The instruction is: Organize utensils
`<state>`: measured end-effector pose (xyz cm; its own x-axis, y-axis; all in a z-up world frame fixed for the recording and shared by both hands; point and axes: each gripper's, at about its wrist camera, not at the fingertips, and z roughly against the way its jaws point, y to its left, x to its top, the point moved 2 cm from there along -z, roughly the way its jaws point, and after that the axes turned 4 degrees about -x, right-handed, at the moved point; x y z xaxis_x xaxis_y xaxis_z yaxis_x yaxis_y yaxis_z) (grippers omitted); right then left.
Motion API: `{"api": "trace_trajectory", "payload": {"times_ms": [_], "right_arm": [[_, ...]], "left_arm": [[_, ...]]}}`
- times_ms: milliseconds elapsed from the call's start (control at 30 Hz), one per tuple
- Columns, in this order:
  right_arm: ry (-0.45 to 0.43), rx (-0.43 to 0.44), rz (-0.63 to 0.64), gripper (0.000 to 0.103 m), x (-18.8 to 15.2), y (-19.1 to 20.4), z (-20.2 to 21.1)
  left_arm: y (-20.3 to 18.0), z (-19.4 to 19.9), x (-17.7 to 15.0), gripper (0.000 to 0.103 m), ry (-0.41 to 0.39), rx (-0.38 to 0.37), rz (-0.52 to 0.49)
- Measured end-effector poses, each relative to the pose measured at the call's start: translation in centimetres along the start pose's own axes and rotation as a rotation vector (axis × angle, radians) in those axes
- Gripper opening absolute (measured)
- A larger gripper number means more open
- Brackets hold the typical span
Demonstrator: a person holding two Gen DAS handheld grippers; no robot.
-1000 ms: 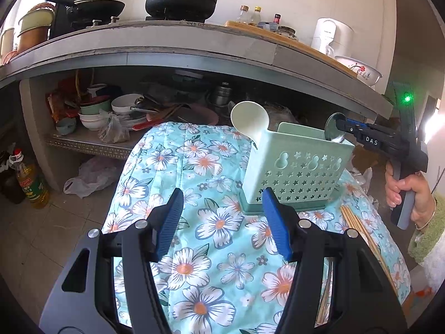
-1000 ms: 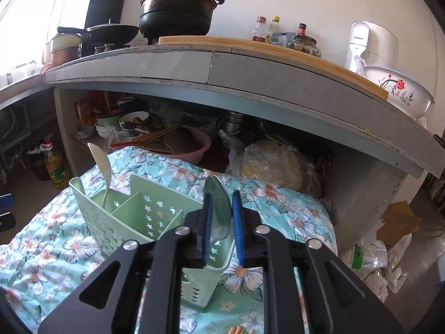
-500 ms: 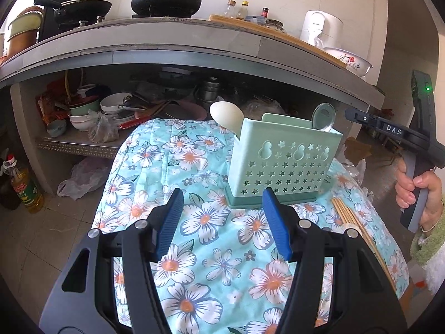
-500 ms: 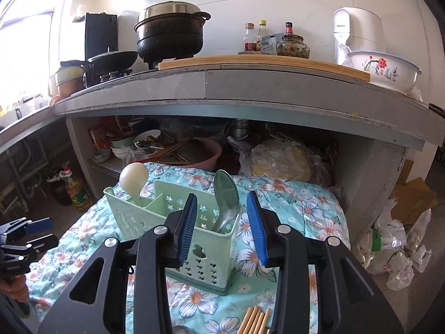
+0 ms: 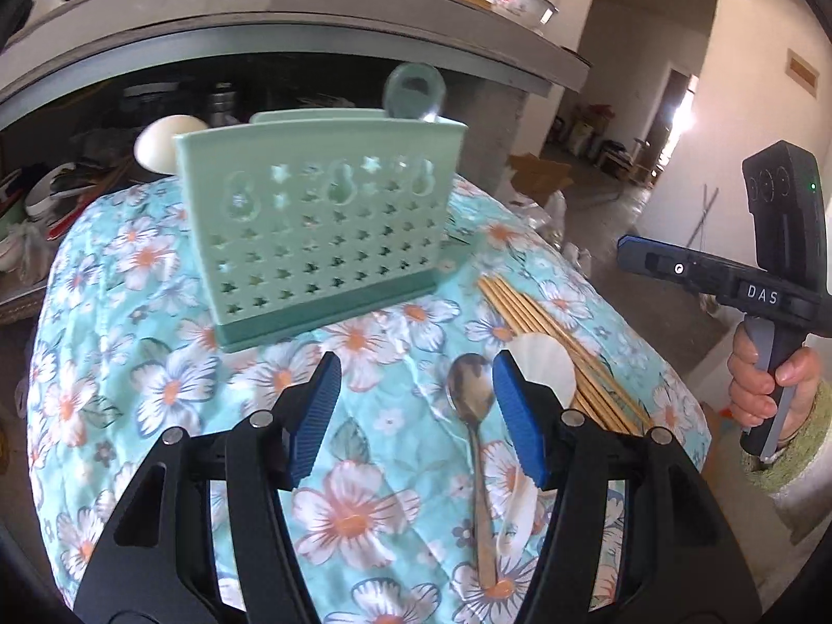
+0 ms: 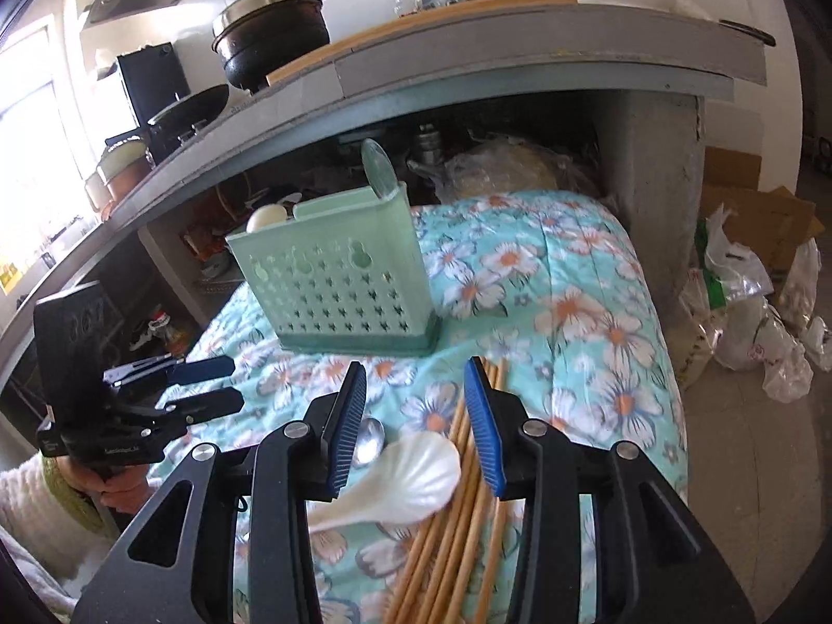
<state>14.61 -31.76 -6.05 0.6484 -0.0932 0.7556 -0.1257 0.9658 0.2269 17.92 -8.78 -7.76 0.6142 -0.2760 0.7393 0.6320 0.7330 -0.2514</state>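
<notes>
The green holder [image 5: 322, 229] is standing upright on the table, which is covered by a floral cloth [image 5: 156, 364]. It's got a clear green spoon [image 5: 414, 91] sticking up out of the right end and a cream white spoon [image 5: 164, 144] poking out at the left end. From the right wrist view the same holder [image 6: 338, 281] sits toward the back of the cloth.

The loose stuff is lying in front of the holder, closer to the cameras. There's a metal spoon [image 5: 470, 400] flat on the cloth with its bowl pointing toward the holder, a white shell-shaped spoon [image 6: 400, 478] right next to it, and a bundle of wooden chopsticks [image 6: 457, 509] running alongside; the shell spoon's bowl overlaps the chopsticks.

The left gripper [image 5: 416, 416] hangs over the cloth with its jaws spread apart and nothing pinched. The metal spoon shows up in the gap, near the right-hand blue pad, but the pads aren't pressing on it.

The right gripper [image 6: 413, 421] is above the shell spoon and the chopsticks, jaws parted with nothing gripped. The spoon bowl and a few sticks show in the gap, but I can't see the pads touching any of it.

Behind the table there's a concrete counter [image 6: 468, 62] with a black pot [image 6: 270, 47] on top and dishes crammed on the shelf underneath.
</notes>
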Motion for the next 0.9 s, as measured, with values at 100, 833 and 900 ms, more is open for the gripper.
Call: {"api": "trace_trajectory", "payload": {"times_ms": [100,833,900], "right_arm": [[0.021,-0.009,-0.042,0.039,-1.9,-1.0,0.4],[0.050,-0.055,-0.167,0.039,-5.0,-5.4,-0.2],[0.052,-0.053,-0.170,0.039,-5.1,-5.5,-0.4]], "left_arm": [[-1.6,-2.4,0.3,0.056,0.060,-0.052,-0.091],[-0.7,-12.8,0.4,0.020,0.352,-0.270,-0.175],[-1.0,-12.9,0.4,0.018,0.366,-0.276,-0.197]]}}
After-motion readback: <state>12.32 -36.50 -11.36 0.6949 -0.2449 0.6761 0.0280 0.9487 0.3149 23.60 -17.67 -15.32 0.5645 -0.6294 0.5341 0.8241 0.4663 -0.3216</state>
